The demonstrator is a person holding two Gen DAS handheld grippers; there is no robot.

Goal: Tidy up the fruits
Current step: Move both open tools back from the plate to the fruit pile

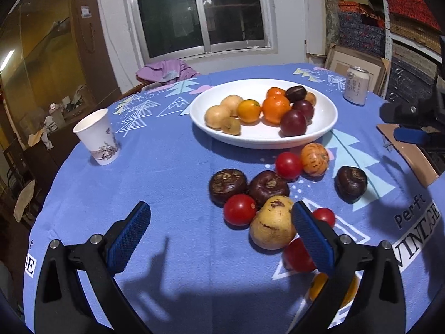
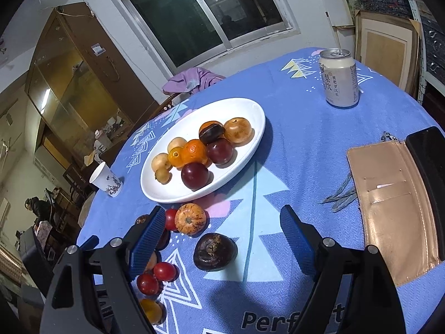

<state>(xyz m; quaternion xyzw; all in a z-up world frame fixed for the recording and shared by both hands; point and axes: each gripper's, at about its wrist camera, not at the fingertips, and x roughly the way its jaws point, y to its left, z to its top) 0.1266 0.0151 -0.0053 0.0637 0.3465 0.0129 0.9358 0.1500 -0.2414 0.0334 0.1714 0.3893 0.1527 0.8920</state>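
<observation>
The left gripper (image 1: 221, 236) hangs nearest, its blue pads spread wide with nothing between them; a yellow pear (image 1: 272, 224) lies just beside the right pad. The right gripper (image 2: 221, 240) also stands wide apart and empty, a dark water chestnut (image 2: 214, 251) on the cloth between its fingers, untouched. Beneath lies the blue tablecloth (image 1: 172, 167). Farther off, at centre, the white plate (image 1: 319, 133) holds oranges, plums and pale fruits. Loose tomatoes, chestnuts and a speckled orange fruit (image 1: 314, 158) lie near the plate's near rim. A tan wallet (image 2: 395, 203) sits right, a paper cup (image 1: 97, 136) left, a drink can (image 2: 340, 79) far right.
</observation>
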